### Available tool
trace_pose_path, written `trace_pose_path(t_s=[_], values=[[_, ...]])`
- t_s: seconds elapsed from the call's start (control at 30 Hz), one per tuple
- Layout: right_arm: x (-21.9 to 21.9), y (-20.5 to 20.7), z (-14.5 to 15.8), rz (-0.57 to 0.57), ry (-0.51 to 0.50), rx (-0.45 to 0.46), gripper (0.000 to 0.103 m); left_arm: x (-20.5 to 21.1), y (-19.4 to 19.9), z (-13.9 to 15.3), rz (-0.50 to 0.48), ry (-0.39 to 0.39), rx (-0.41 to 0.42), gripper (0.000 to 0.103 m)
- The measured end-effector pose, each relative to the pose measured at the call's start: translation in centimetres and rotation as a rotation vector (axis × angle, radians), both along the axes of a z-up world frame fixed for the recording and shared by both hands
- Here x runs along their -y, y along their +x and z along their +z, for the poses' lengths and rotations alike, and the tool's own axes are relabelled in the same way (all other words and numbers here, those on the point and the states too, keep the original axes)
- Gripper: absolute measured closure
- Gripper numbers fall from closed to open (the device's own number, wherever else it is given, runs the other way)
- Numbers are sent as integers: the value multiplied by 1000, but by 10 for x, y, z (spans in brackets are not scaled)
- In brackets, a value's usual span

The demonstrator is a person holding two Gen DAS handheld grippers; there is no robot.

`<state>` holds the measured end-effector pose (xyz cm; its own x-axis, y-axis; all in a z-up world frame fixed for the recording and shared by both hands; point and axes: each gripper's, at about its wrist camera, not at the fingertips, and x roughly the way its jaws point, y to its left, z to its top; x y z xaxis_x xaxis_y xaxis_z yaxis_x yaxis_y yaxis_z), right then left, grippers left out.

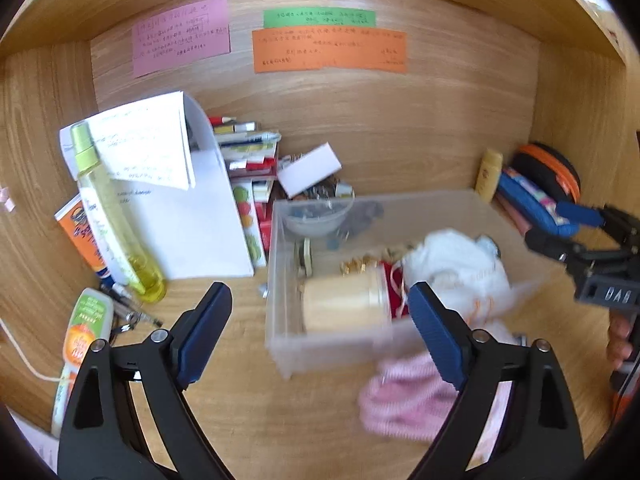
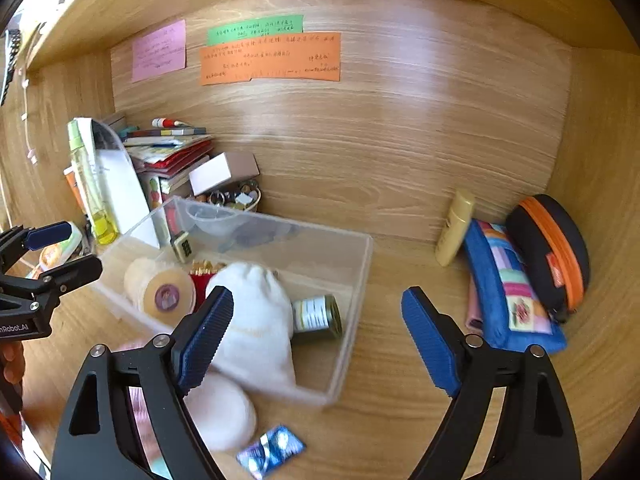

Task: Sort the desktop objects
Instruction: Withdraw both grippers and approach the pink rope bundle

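Note:
A clear plastic bin (image 1: 276, 280) (image 2: 360, 272) stands on the wooden desk. It holds a cream jar (image 1: 344, 304) on its side, a white drawstring pouch (image 2: 256, 320), a green tin (image 2: 320, 316), a small bowl (image 1: 316, 216) and a little timer (image 2: 181, 246). My left gripper (image 1: 320, 290) hangs open in front of the bin's near left wall, nothing between its blue pads. My right gripper (image 2: 318, 294) is open over the bin's near right corner, also empty. Each gripper shows in the other view, the left gripper (image 2: 76, 250) and the right gripper (image 1: 556, 226). A pink cloth (image 1: 404, 396) lies before the bin.
At left lean a yellow-green spray bottle (image 1: 116, 220), white papers (image 1: 192, 220), tubes and a stack of books (image 2: 172, 152). At right sit a yellow tube (image 2: 456, 228), a blue pencil case (image 2: 512, 292) and a black-orange case (image 2: 552, 256). A foil packet (image 2: 272, 448) lies near the front edge.

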<state>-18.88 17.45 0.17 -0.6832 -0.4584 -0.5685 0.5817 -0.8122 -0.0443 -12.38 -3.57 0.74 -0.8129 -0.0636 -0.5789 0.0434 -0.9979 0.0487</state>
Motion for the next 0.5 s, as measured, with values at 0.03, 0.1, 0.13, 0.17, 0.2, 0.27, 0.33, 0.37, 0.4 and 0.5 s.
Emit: trace_pose_path(t_s=[0.03,0.1,0.13,0.17,0.2,0.27,0.33,0.37,0.4,0.5], values=[[-4,4,-2,-1,4,4,18,0,4,-3,0,-11,6,11],[-9,8,-5,0,8,17,18,0,13,-10,2,-32,25,11],[-11,10,-7,1,11,25,18,1,17,-14,2,-41,37,11],[-14,12,-10,1,12,36,18,1,21,-18,3,-49,52,11],[-16,13,-12,-1,13,45,18,2,24,-23,5,-57,67,11],[-20,14,-16,-7,16,70,18,3,29,-32,2,-80,96,11],[-24,17,-20,-12,21,88,18,4,33,-40,5,-107,122,11],[-26,18,-22,-15,25,92,18,5,36,-45,4,-115,138,11],[-28,19,-24,-19,31,96,18,5,37,-48,0,-117,152,11],[-32,22,-30,-27,53,108,18,5,41,-58,-26,-111,195,11]])
